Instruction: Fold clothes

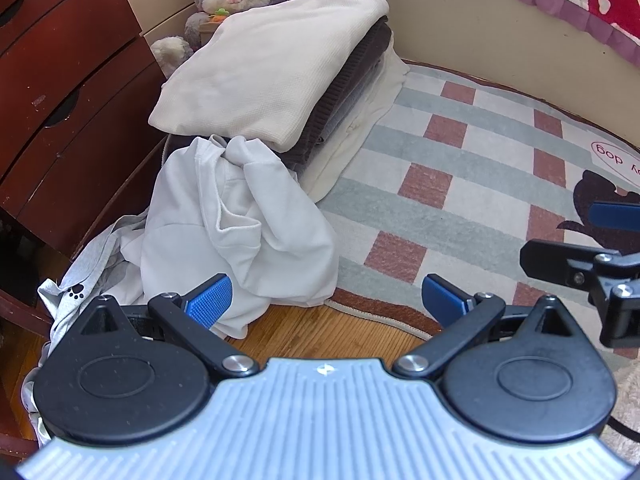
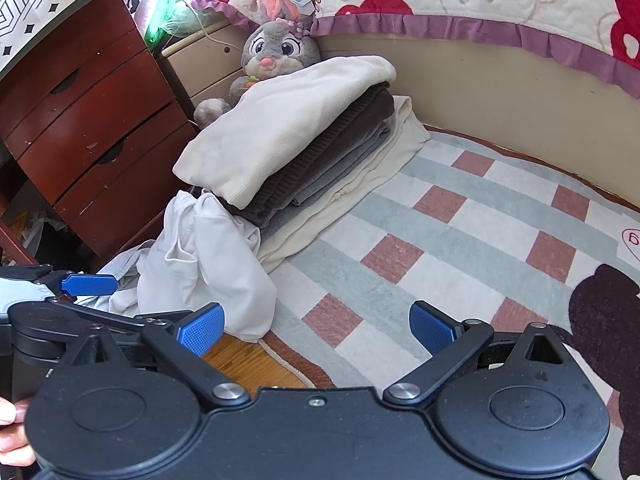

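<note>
Blue ribbed pads (image 1: 210, 300) on black linkages: left gripper (image 1: 327, 300) spread wide, grasping nothing, poised over bare wood floor (image 1: 320, 328) and rug edge. Right gripper (image 2: 316, 330) likewise released and empty, over checked rug (image 2: 440, 240). White crumpled garment (image 1: 240, 232) at 11 o'clock of left gripper, just beyond left pad, slumped against folded stack (image 1: 280, 68). Stack at 12 o'clock: cream layer uppermost, brown ribbed and grey layers beneath. Grey paw-print cloth (image 1: 76, 280) at 9 o'clock. Plush rabbit (image 2: 276, 48) behind stack; red-brown drawers (image 2: 92, 112) at 10 o'clock.
</note>
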Demonstrator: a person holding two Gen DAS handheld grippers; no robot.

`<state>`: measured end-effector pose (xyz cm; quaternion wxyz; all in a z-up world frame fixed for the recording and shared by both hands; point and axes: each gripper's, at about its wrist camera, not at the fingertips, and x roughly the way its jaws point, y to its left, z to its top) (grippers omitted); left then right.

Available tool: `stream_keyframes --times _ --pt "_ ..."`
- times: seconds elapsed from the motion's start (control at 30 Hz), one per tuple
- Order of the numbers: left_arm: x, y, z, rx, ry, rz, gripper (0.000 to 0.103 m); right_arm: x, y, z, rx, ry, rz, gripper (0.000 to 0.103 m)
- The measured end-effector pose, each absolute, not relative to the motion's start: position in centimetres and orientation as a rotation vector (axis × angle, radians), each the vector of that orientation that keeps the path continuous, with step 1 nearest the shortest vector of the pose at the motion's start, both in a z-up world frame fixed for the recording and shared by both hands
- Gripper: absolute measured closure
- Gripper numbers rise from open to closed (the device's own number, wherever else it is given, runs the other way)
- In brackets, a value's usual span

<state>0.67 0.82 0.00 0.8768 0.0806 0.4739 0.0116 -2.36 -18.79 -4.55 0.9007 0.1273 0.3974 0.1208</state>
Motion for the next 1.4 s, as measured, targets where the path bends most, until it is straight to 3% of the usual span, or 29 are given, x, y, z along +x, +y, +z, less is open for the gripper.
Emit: stream_keyframes --times 0.57,0.77,0.9,1.03,1.1,1.2,1.27,1.3,1.4 --pt "1.0 2.3 0.4 0.104 1.001 -0.008 0.0 -2.0 -18.7 -4.8 0.259 0.832 0.246 0.002" --pt "1.7 7.4 1.9 0.019 0.886 0.106 0.003 -0.3 -18.4 -7.7 0.282 0.886 0.199 0.002" --pt "1.8 11.7 0.0 -0.099 0.826 0.176 0.003 0.7 -17.1 -9.3 0.329 0.877 0.256 0.003" --pt "1.8 13.6 -2.9 -0.042 0.817 0.197 0.007 1.0 -14.4 -9.2 0.319 0.806 0.369 0.004" --pt "2.2 14.4 -4.3 -0.008 0.842 0.199 0.013 2.1 -12.3 -8.5 0.255 0.81 0.409 0.01" --pt "2.6 17.1 -5.6 -0.108 0.845 0.202 0.034 3.6 -9.1 -7.1 0.07 0.806 0.474 0.028" --pt "2.9 18.5 -6.1 -0.154 0.846 0.194 0.043 4.6 -7.1 -6.5 -0.059 0.782 0.5 0.045" --pt "3.0 19.1 -6.3 -0.167 0.849 0.191 0.05 5.2 -6.4 -6.4 -0.1 0.773 0.507 0.046" --pt "3.2 19.3 -6.7 -0.128 0.833 0.168 0.056 7.7 -5.4 -6.9 -0.098 0.76 0.547 0.054"
